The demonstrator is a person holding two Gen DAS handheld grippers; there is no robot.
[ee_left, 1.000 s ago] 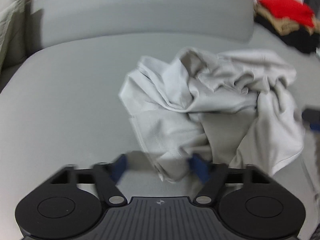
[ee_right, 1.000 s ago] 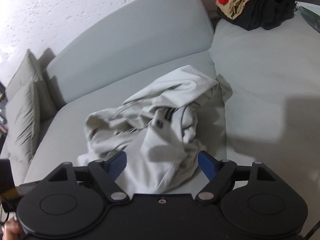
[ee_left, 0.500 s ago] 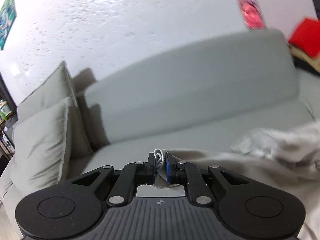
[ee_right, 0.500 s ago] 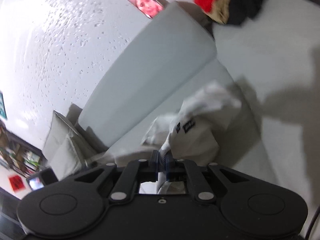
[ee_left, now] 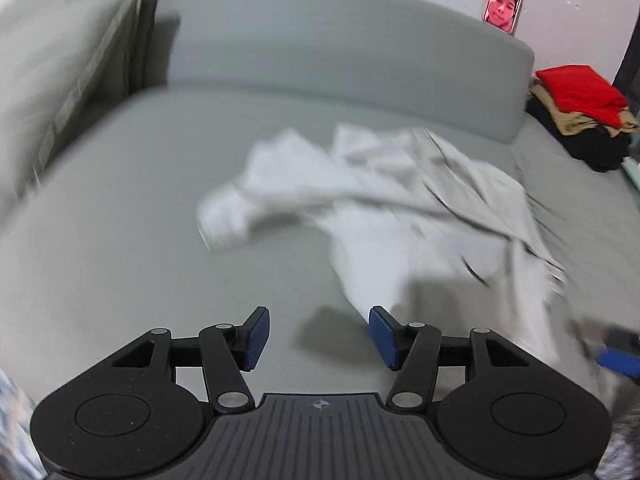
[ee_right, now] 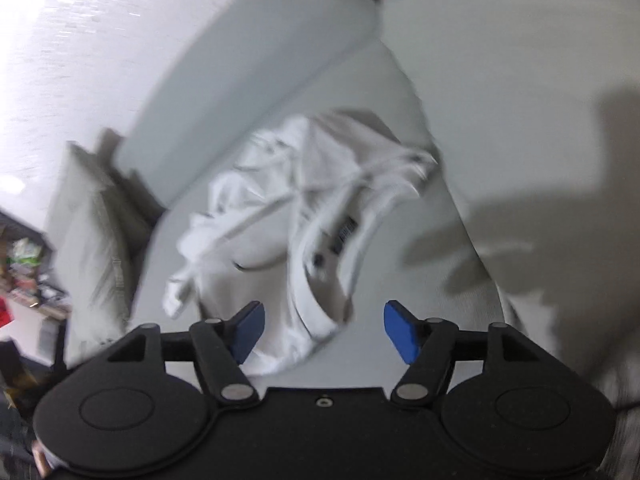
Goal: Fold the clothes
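Observation:
A pale grey-white garment [ee_left: 400, 208] lies crumpled and partly spread on the grey sofa seat [ee_left: 120, 240]. My left gripper [ee_left: 318, 336] hovers over its near edge with jaws opening; only bare seat shows between the blue pads [ee_left: 256, 338], and a cloth tip ends just by the right one. In the right wrist view the garment [ee_right: 304, 216] shows a label and a waistband. My right gripper [ee_right: 324, 330] hangs above its near end, jaws opening, with cloth lying below the gap and neither pad touching it. Its blue tip [ee_left: 618, 354] shows at the left view's right edge.
A pile of red, tan and black clothes [ee_left: 580, 120] sits on the seat at far right. A phone [ee_left: 503, 2] leans on the backrest [ee_left: 340, 48]. Cushions [ee_right: 92, 232] stand at the sofa's left end, with cluttered shelves [ee_right: 24, 272] beyond.
Both grippers stood open over the heap, then shut on cloth edges and lifted them. Now both have let go, and the garment lies more spread out on the seat.

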